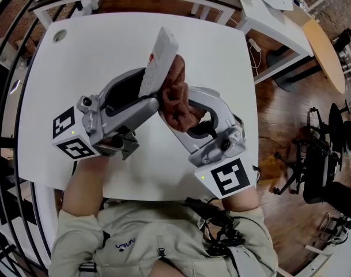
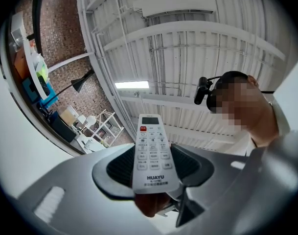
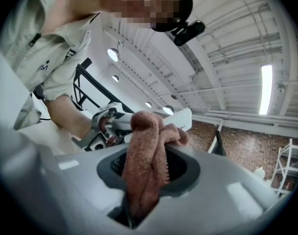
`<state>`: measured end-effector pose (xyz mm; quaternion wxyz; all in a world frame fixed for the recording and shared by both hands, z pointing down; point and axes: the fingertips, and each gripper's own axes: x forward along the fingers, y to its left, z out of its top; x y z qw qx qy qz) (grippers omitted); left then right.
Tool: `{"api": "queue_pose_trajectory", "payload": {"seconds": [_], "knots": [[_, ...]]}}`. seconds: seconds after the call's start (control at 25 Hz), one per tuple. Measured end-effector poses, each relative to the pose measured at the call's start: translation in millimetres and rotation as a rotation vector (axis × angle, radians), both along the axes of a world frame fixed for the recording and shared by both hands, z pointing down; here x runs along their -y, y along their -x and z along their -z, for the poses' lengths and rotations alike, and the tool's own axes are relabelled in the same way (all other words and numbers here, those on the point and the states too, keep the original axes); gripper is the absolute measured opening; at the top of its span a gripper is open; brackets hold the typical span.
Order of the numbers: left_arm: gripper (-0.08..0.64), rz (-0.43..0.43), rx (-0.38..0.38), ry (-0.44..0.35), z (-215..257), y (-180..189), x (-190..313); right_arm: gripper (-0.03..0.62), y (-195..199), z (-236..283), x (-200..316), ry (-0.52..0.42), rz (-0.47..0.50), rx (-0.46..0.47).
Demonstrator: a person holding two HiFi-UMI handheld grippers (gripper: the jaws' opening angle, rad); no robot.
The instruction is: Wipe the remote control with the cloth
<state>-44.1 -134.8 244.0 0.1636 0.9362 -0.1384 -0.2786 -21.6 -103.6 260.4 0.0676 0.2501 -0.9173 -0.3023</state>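
Observation:
My left gripper (image 1: 151, 96) is shut on the lower end of a white remote control (image 1: 159, 60), which stands tilted up above the white table (image 1: 94, 68). In the left gripper view the remote control (image 2: 152, 153) shows its button face and small screen between the jaws. A bunched reddish-brown cloth (image 1: 175, 100) is held by my right gripper (image 1: 176, 111), which is shut on it. The cloth presses against the remote's right side. In the right gripper view the cloth (image 3: 148, 160) fills the gap between the jaws, with the remote's white edge (image 3: 183, 117) behind it.
A white desk (image 1: 267, 10) and a wooden round tabletop (image 1: 325, 51) stand at the back right. Black stands (image 1: 325, 154) sit on the wooden floor at the right. A round grommet (image 1: 59, 36) is set in the table's far left corner.

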Motion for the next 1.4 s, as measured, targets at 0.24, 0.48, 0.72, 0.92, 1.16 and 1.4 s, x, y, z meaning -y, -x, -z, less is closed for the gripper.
{"api": "queue_pose_trajectory", "payload": {"seconds": [0.24,0.48,0.72,0.92,1.16,1.4], "knots": [[0.242,-0.048,-0.032,0.0,3,-1,-3,0.107,-13,18,2,-0.016,-0.013,0.072],[0.242,-0.099,-0.009,-0.012,2,-8,-11,0.107,-41,53,12,-0.06,-0.116,0.27],[0.242,-0.179,0.033,-0.054,1,-23,-26,0.107,-58,62,25,0.002,-0.152,0.365],[0.242,-0.201,0.037,-0.07,2,-27,-31,0.107,-50,53,25,0.027,-0.132,0.329],[0.242,-0.213,0.001,-0.069,7,-21,-31,0.107,-30,36,21,0.046,-0.094,0.235],[0.242,-0.217,-0.053,-0.054,9,-13,-31,0.107,-17,23,12,0.05,-0.065,0.172]]}}
